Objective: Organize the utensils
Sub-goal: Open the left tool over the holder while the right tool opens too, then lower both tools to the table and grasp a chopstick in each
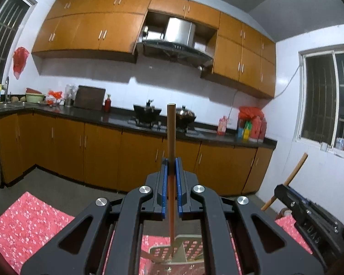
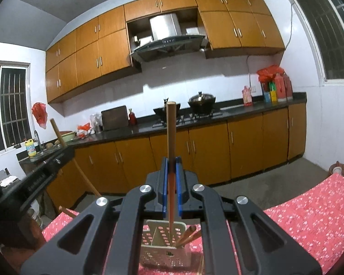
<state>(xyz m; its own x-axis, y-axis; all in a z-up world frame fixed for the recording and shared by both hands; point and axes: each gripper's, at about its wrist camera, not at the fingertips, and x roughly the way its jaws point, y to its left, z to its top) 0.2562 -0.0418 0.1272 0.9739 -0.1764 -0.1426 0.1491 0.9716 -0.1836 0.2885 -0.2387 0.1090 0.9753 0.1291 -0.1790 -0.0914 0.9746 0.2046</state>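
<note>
My left gripper (image 1: 171, 165) is shut on a wooden chopstick (image 1: 171, 133) that stands upright between the blue pads, its lower end reaching into a perforated beige utensil holder (image 1: 190, 246) on the table. My right gripper (image 2: 171, 165) is likewise shut on a second wooden chopstick (image 2: 171, 133), whose tip goes down into the same holder (image 2: 162, 249). Other chopsticks (image 2: 188, 236) lean inside that holder. The right gripper with its stick (image 1: 293, 174) shows at the right edge of the left wrist view; the left one (image 2: 59, 135) shows at the left of the right wrist view.
A red flowered tablecloth (image 1: 29, 224) (image 2: 309, 210) covers the table under the holder. Beyond the table runs a dark kitchen counter (image 1: 117, 116) with orange cabinets, a stove with a wok (image 1: 146, 112) and a lidded pot (image 2: 201, 100), and a sink at the left.
</note>
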